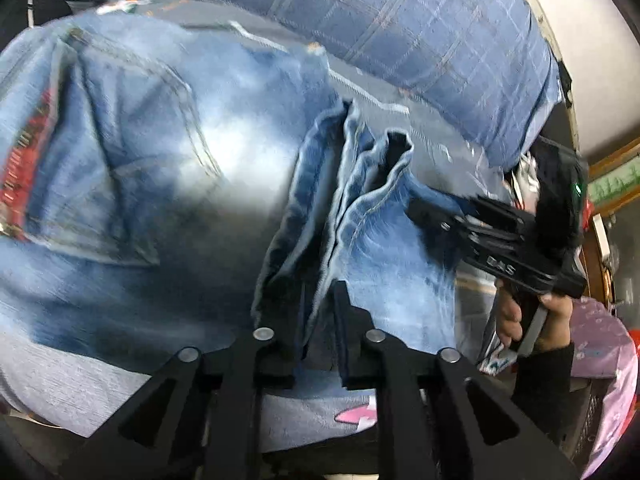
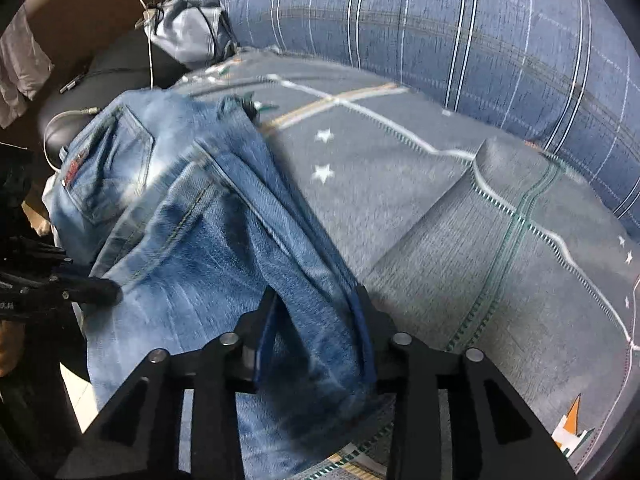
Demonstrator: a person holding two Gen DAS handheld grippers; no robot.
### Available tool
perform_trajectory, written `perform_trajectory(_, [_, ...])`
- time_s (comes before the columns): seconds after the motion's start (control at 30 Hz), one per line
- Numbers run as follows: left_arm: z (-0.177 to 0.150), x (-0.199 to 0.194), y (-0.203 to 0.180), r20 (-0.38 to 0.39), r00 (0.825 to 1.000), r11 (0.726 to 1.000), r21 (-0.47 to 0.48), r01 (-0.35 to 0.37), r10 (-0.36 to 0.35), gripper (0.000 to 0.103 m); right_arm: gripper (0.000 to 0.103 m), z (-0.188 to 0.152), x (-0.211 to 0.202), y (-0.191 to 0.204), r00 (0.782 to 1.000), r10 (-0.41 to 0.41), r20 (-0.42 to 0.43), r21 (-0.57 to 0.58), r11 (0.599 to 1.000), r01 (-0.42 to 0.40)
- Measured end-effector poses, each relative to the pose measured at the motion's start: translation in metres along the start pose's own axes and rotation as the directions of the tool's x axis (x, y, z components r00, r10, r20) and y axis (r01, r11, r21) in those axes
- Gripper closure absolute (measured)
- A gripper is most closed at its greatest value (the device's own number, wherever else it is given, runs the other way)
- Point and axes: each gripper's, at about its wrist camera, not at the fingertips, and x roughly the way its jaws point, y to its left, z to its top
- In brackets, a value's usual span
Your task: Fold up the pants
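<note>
Your jeans (image 2: 188,216) lie on the grey bed cover (image 2: 460,216), waist and back pocket (image 1: 120,128) at the far left, the legs bunched and running toward you. The cuffs (image 1: 360,184) are doubled into loose layers near the middle of the left wrist view.

Your left hand-held gripper (image 1: 316,320) has its jaws narrowed around the near edge of those layered folds; the cloth sits between the fingers, but the blur leaves it unclear whether the pads really press on it. Your right hand-held gripper (image 2: 316,320) has its jaws set wider, with a thick ridge of leg fabric filling the gap and touching both fingers, so it looks like a grip on the denim.

The risk is uneven layers. If the left jaws hold only the top layer, the lower ones will sag and the fold will open when you lift. The right bunch is thick and may slip out under a pull. Drag the jeans sideways and the loose bed cover could wrinkle with them. The striped quilt (image 2: 460,32) at the far side crowds your room to lay the fold flat.
</note>
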Motion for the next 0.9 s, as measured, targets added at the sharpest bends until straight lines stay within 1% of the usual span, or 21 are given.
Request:
perform_trajectory(0.03, [-0.001,-0.005,0.002,0.017,1.000,1.000,-0.010,0.000,0.001,0.078,0.060,0.001,-0.007,-0.001,1.000,0.014,0.027,0.021,1.000,-0.015])
perform_trajectory(0.07, [0.000,-0.008,0.004,0.035,0.999,1.000,-0.023,-0.001,0.002,0.076,0.056,0.000,-0.016,-0.002,0.998,0.034,0.055,0.039,0.999,-0.037])
perform_trajectory(0.1, [-0.002,-0.008,0.004,0.037,0.999,1.000,-0.030,-0.008,0.010,0.075,0.048,0.000,-0.028,-0.001,0.991,0.072,0.108,0.057,0.995,-0.079])
perform_trajectory(0.13, [-0.001,-0.007,0.004,0.034,0.999,0.999,-0.033,-0.024,0.025,0.075,0.044,0.000,-0.037,0.001,0.985,0.089,0.145,0.060,0.993,-0.099])
perform_trajectory(0.17, [-0.002,-0.007,0.004,0.034,0.999,0.999,-0.035,-0.036,0.037,0.075,0.044,-0.001,-0.041,0.002,0.982,0.101,0.162,0.060,0.992,-0.112])
perform_trajectory(0.23, [-0.003,-0.012,0.004,0.053,0.997,0.998,-0.039,-0.053,0.055,0.075,0.044,-0.002,-0.050,0.010,0.962,0.183,0.204,0.056,0.979,-0.198])
perform_trajectory(0.3, [-0.002,-0.023,0.009,0.101,0.993,0.998,-0.052,-0.047,0.052,0.075,0.044,-0.006,-0.054,0.020,0.945,0.252,0.208,0.035,0.964,-0.265])
perform_trajectory(0.33, [-0.001,-0.030,0.010,0.129,0.990,0.997,-0.058,-0.043,0.050,0.075,0.044,-0.008,-0.053,0.027,0.941,0.273,0.199,0.024,0.959,-0.283])
perform_trajectory(0.37, [0.000,-0.035,0.011,0.145,0.988,0.997,-0.062,-0.043,0.052,0.075,0.045,-0.011,-0.048,0.037,0.935,0.309,0.171,-0.003,0.950,-0.313])
perform_trajectory(0.4, [0.001,-0.037,0.015,0.153,0.987,0.997,-0.068,-0.048,0.058,0.075,0.050,-0.015,-0.041,0.052,0.935,0.329,0.132,-0.043,0.944,-0.326])
perform_trajectory(0.43, [0.002,-0.038,0.017,0.156,0.986,0.996,-0.076,-0.054,0.065,0.075,0.066,-0.020,-0.033,0.068,0.942,0.326,0.084,-0.081,0.944,-0.320])
perform_trajectory(0.47, [0.003,-0.037,0.019,0.153,0.986,0.995,-0.084,-0.055,0.067,0.075,0.073,-0.024,-0.027,0.077,0.947,0.318,0.054,-0.095,0.945,-0.312])
perform_trajectory(0.5, [0.004,-0.035,0.021,0.147,0.987,0.995,-0.088,-0.053,0.065,0.075,0.081,-0.030,-0.015,0.088,0.952,0.306,0.001,-0.105,0.947,-0.304])
perform_trajectory(0.57, [0.006,-0.033,0.023,0.133,0.989,0.994,-0.098,-0.055,0.068,0.075,0.086,-0.040,0.006,0.106,0.964,0.251,-0.088,-0.130,0.956,-0.261])
perform_trajectory(0.6, [0.006,-0.032,0.023,0.136,0.988,0.993,-0.105,-0.054,0.068,0.075,0.089,-0.043,0.013,0.114,0.968,0.229,-0.105,-0.136,0.961,-0.242])
perform_trajectory(0.63, [0.006,-0.036,0.024,0.142,0.988,0.993,-0.110,-0.047,0.063,0.075,0.089,-0.044,0.014,0.117,0.970,0.224,-0.100,-0.134,0.963,-0.236])
perform_trajectory(0.7, [0.007,-0.043,0.026,0.163,0.985,0.993,-0.111,-0.040,0.057,0.074,0.089,-0.042,0.011,0.119,0.963,0.255,-0.082,-0.109,0.959,-0.263])
perform_trajectory(0.77, [0.006,-0.051,0.027,0.191,0.978,0.992,-0.116,-0.056,0.077,0.065,0.088,-0.042,0.008,0.117,0.967,0.246,-0.064,-0.093,0.963,-0.251])
perform_trajectory(0.8, [0.006,-0.054,0.027,0.205,0.975,0.991,-0.119,-0.065,0.089,0.060,0.085,-0.041,0.004,0.116,0.967,0.250,-0.042,-0.081,0.964,-0.252])
perform_trajectory(0.87, [0.005,-0.067,0.033,0.243,0.965,0.989,-0.133,-0.071,0.102,0.057,0.081,-0.037,-0.010,0.113,0.958,0.286,0.036,-0.032,0.958,-0.285])
perform_trajectory(0.9, [0.006,-0.073,0.036,0.259,0.961,0.988,-0.137,-0.065,0.099,0.053,0.068,-0.036,-0.017,0.112,0.948,0.308,0.077,-0.004,0.951,-0.309])
